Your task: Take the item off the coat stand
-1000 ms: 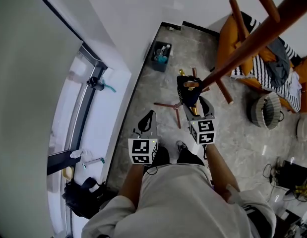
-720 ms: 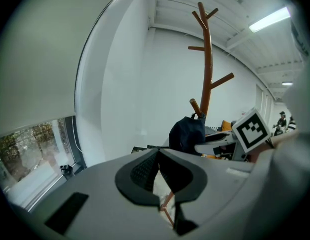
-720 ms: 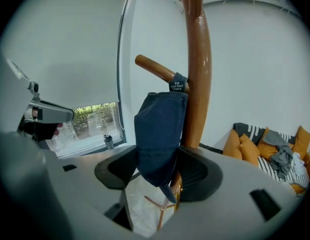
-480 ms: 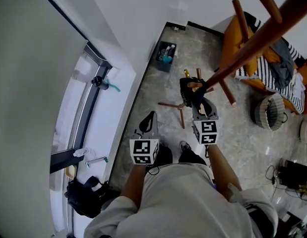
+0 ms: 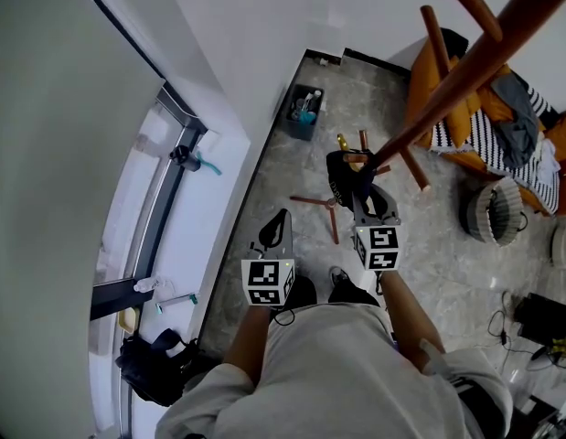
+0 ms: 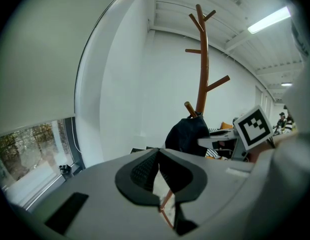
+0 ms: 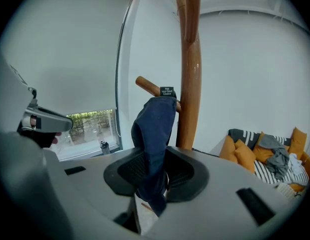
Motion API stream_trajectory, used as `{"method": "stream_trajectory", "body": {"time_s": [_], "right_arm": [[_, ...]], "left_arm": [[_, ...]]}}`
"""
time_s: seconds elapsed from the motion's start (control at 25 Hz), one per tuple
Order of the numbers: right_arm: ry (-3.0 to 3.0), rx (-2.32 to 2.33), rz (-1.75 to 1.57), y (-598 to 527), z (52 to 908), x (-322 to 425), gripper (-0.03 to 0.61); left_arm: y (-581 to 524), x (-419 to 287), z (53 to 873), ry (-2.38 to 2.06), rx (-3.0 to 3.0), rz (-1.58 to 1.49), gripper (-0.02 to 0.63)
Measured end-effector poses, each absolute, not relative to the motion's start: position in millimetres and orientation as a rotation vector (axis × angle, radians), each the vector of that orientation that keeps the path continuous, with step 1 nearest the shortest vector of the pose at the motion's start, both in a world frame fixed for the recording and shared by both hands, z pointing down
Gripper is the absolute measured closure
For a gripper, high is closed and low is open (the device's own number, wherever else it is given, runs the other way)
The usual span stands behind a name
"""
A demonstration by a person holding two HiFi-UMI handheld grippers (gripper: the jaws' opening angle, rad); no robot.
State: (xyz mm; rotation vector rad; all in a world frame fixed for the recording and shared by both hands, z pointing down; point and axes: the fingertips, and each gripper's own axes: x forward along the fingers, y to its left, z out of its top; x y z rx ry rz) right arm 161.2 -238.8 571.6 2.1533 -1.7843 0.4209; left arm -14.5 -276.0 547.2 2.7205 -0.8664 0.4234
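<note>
Navy cap (image 7: 153,129) on coat stand peg (image 7: 147,86), right hand-held gripper (image 7: 156,174) jaws just closed, clamping it.

Navy against brown
Navy-blue cap (image 7: 153,134); reddish-brown coat stand (image 7: 190,84); orange cushions (image 7: 241,151); black-and-white striped throw (image 5: 467,128).

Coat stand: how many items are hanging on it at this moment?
1. A dark blue cap hangs from a low peg of the coat stand. The upper pegs look bare; anything lower on the stand may be hidden.
</note>
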Motion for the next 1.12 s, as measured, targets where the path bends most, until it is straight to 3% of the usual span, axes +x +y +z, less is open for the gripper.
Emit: {"method": "stream_trajectory", "body": {"time_s": [1.12], "right_arm": [[-2.039,2.104,0.329,-261.0,508.8,108.6,0.509]], "left_arm": [[-263.8,-62.3,525.0,-1.057,2.682,0.371,0.603]]}}
